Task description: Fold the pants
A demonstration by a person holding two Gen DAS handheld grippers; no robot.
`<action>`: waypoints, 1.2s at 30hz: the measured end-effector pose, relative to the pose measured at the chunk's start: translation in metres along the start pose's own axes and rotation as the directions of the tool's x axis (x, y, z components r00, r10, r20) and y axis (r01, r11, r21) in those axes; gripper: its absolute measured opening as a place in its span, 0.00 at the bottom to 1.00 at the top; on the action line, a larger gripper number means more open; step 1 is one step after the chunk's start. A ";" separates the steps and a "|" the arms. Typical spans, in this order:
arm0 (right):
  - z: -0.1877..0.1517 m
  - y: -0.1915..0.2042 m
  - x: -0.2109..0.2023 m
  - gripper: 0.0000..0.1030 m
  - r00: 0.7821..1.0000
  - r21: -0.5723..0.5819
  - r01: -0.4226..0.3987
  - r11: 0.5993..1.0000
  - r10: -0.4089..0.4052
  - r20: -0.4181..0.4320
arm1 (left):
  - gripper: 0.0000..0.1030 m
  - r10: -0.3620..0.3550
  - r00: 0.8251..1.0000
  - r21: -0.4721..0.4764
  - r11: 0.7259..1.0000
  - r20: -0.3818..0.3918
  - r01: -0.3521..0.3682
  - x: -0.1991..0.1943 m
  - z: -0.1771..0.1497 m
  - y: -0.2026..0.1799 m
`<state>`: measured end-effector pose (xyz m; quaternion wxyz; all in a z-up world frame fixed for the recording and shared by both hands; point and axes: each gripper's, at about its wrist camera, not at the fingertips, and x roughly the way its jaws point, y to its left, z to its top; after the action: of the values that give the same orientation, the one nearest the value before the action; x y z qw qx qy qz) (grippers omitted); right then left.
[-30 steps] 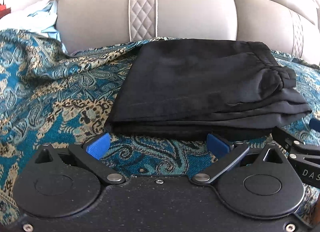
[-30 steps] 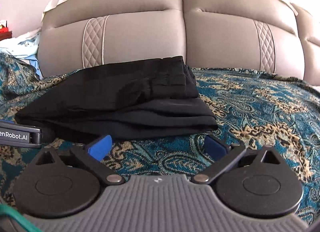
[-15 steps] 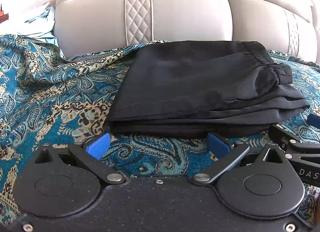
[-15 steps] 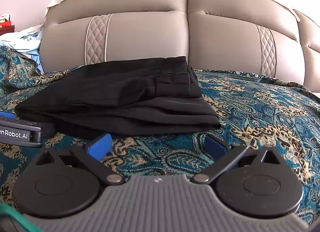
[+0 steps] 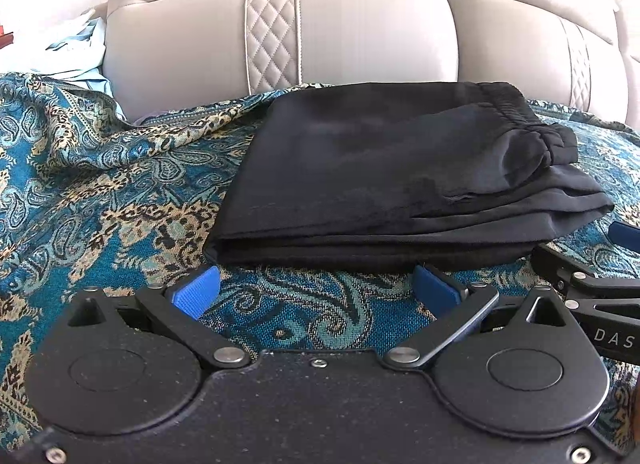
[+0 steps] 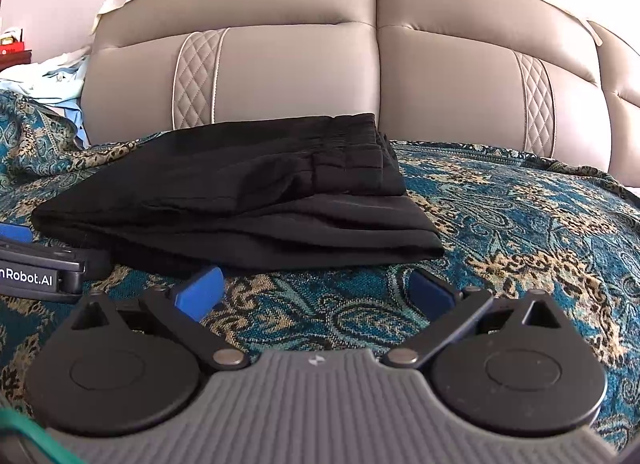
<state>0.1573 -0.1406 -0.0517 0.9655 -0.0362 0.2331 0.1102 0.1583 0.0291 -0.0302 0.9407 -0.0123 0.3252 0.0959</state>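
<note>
So: black pants (image 5: pixel 384 179) lie folded in a layered stack on the teal paisley bedspread (image 5: pixel 100 191), elastic waistband (image 5: pixel 516 111) on top toward the beige padded headboard (image 6: pixel 304 75). Left gripper (image 5: pixel 316 288) spread wide, blue pads (image 5: pixel 196 292) just short of the stack's near edge, gripping nothing. Right gripper (image 6: pixel 316 292) also wide, holding nothing (near the stack's right corner). Pale blue cloth (image 5: pixel 80 51) bunched far left.

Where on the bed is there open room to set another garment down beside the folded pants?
Right of the folded black pants, the teal paisley bedspread lies bare up to the beige padded headboard. Crowded: the near edge, where both open hand-held grippers, left and right, sit.
</note>
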 end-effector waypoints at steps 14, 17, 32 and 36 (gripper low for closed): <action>0.000 0.001 0.000 1.00 1.000 -0.001 -0.001 1.000 0.001 0.001 | 1.00 -0.001 1.000 -0.002 1.000 0.002 0.001 0.000 0.000 0.000; 0.000 0.001 0.000 1.00 1.000 -0.002 -0.002 1.000 0.002 0.001 | 1.00 -0.002 1.000 -0.002 1.000 0.003 0.002 0.000 0.000 0.000; -0.001 0.002 0.000 1.00 1.000 -0.009 -0.006 1.000 0.006 0.003 | 1.00 -0.001 1.000 -0.002 1.000 0.005 0.001 0.000 -0.001 0.000; -0.001 0.003 0.000 1.00 1.000 -0.009 -0.005 1.000 0.005 0.003 | 1.00 -0.002 1.000 -0.002 1.000 0.007 0.002 0.000 0.000 -0.001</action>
<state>0.1562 -0.1381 -0.0521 0.9654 -0.0397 0.2314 0.1139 0.1584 0.0281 -0.0297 0.9418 -0.0132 0.3220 0.0954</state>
